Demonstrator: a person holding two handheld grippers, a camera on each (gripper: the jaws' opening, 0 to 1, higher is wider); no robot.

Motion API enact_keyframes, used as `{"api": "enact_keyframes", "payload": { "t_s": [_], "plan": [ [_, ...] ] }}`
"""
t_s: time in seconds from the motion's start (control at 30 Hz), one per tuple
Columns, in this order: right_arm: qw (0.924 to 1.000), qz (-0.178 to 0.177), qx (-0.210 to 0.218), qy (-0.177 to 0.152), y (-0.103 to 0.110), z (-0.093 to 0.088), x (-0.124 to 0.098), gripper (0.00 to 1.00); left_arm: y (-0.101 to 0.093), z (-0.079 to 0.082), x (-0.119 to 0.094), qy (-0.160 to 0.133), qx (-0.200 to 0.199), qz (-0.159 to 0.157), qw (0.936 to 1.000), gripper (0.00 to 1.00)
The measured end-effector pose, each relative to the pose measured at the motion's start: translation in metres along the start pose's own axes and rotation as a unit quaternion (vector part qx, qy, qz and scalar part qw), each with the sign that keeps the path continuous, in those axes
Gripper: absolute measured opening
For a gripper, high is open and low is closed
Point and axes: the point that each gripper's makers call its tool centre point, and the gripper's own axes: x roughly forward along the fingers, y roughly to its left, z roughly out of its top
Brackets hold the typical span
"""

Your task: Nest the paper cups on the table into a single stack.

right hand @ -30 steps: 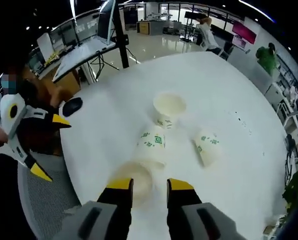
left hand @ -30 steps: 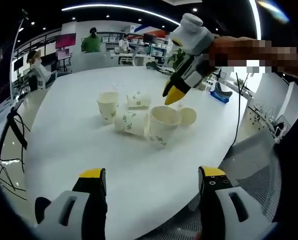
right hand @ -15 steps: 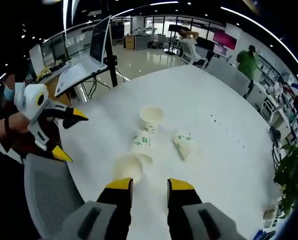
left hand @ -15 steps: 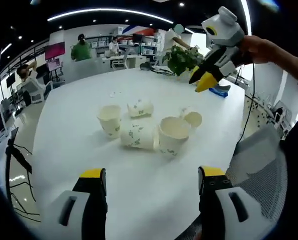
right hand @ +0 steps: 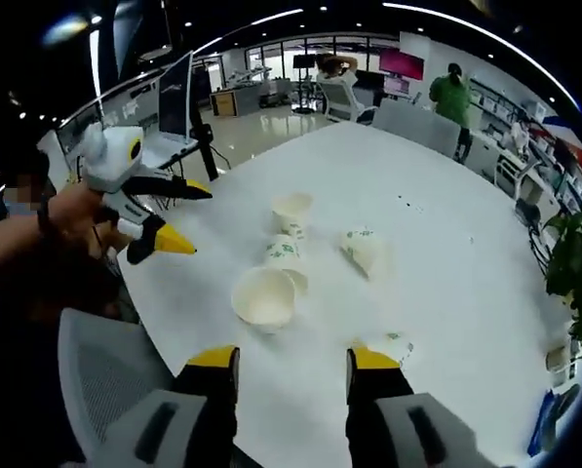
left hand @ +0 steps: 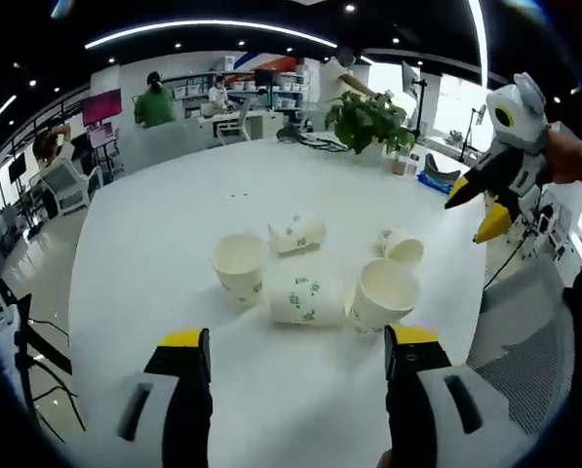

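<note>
While five cups (left hand: 308, 299) stay scattered, right gripper (left hand: 471, 207) has withdrawn, empty.

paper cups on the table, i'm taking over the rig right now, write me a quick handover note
Left gripper: open, empty, back from the cups. Right gripper: open, empty, also clear of them.
Five paper cups sit loose on the white table: two upright, cup A and cup B; three on their sides, cup C, cup D and cup E.
Done: nothing nested.
Left: every cup to be stacked.
</note>
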Motion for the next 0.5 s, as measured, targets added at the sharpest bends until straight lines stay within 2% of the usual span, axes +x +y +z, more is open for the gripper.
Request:
{"api": "enact_keyframes", "payload": {
  "t_s": [0.13,0.2,0.33,0.5],
  "plan": [
    [0.9999,-0.003,0.014,-0.003,0.005,-0.011,0.0,0.45,0.01,0.01,0.012,0.0,-0.001,0.002,1.0,0.7],
    [0.9996,0.0,0.027,-0.009,0.008,-0.014,0.002,0.47,0.009,0.014,0.016,0.001,0.003,0.001,1.0,0.7],
    [0.9996,-0.002,0.029,-0.004,0.015,-0.024,0.004,0.49,0.011,0.028,0.032,-0.006,-0.008,-0.007,0.9999,0.67],
    [0.9994,-0.017,0.027,-0.012,0.015,-0.03,0.005,0.55,0.016,0.035,0.048,0.003,-0.005,-0.006,1.0,0.65]
  ]
}}
